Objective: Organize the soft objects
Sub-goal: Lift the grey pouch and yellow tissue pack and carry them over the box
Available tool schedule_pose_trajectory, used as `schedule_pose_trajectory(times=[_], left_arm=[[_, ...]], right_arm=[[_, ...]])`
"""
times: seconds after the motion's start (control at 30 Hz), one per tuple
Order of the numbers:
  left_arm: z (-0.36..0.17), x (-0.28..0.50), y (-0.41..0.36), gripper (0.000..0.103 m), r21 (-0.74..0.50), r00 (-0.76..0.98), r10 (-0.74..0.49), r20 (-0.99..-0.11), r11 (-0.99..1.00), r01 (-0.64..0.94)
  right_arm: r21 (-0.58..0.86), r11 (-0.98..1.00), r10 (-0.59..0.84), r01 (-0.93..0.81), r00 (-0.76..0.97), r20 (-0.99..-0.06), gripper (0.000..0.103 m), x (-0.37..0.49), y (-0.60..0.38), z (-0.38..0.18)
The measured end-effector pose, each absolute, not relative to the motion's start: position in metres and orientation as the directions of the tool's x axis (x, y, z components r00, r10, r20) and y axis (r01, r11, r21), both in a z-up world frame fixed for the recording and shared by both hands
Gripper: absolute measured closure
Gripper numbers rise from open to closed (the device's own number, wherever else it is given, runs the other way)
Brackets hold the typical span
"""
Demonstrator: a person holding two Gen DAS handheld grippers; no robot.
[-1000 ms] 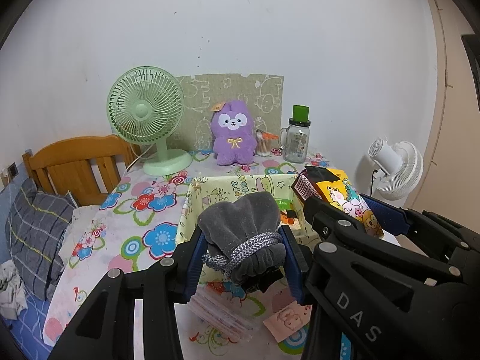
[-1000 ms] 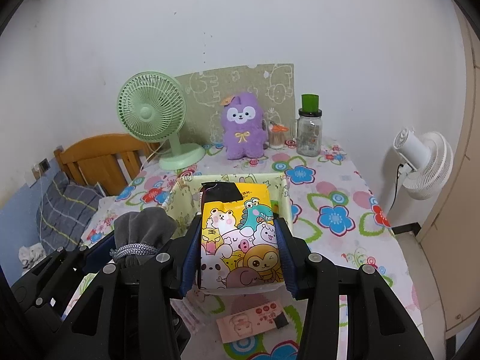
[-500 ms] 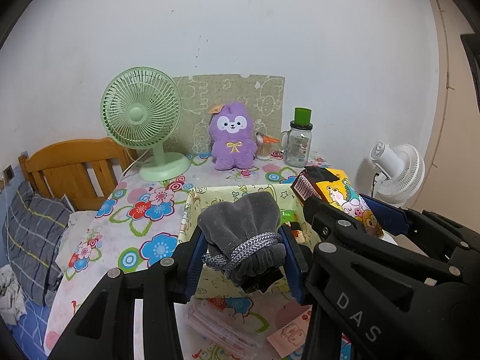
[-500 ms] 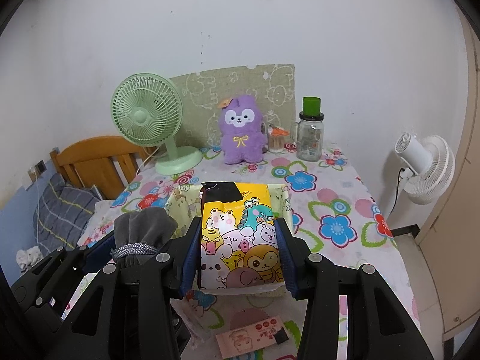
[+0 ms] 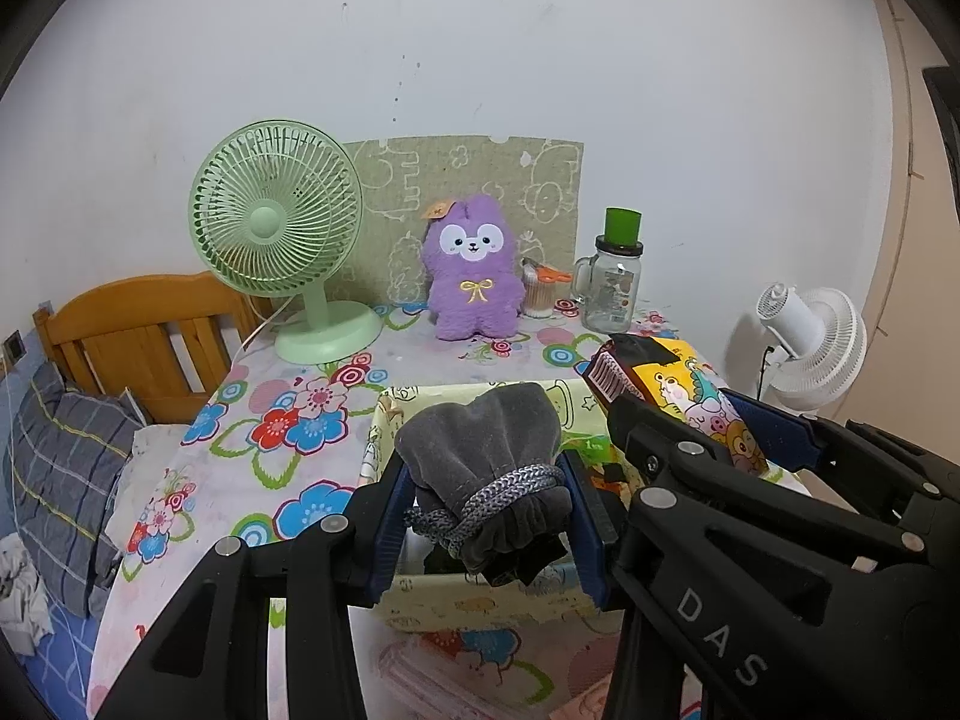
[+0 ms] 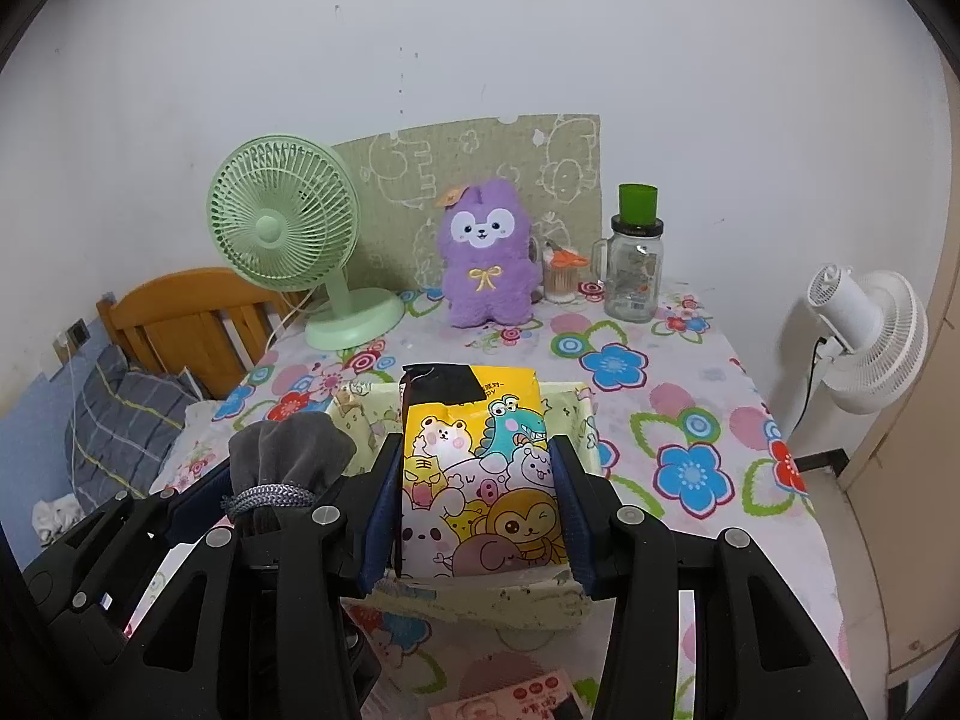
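Both loads carried forward over fabric bin [image 5: 480, 600]: grey drawstring pouch [image 5: 486, 468] pinched by left gripper [image 5: 489, 516], cartoon packet [image 6: 480, 474] by right gripper [image 6: 477, 504]; drop-in judged next.

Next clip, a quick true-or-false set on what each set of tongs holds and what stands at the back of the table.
1. The left tongs grip a grey drawstring pouch. True.
2. The right tongs are empty. False: they clamp a yellow cartoon-animal pack.
3. The purple plush lies inside the fabric box. False: it stands upright at the back of the table, by the wall.
4. A green fan stands left of the plush. True.
5. The glass jar has a green top. True.
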State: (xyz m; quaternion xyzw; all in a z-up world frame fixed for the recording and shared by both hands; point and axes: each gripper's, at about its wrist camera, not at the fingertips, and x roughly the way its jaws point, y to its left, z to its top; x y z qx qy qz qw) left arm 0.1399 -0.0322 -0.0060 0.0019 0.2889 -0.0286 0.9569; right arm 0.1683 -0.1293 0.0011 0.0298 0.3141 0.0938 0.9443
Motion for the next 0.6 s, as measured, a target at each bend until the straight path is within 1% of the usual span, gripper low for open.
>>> schedule_pose_trajectory(times=[0.6], left_arm=[[-0.021,0.178,-0.032,0.055,-0.014,0.811,-0.046,-0.583,0.999,0.047]], right_arm=[[0.134,0.978,0.210,-0.162,0.757,-0.618,0.053,0.207,-0.131,-0.015]])
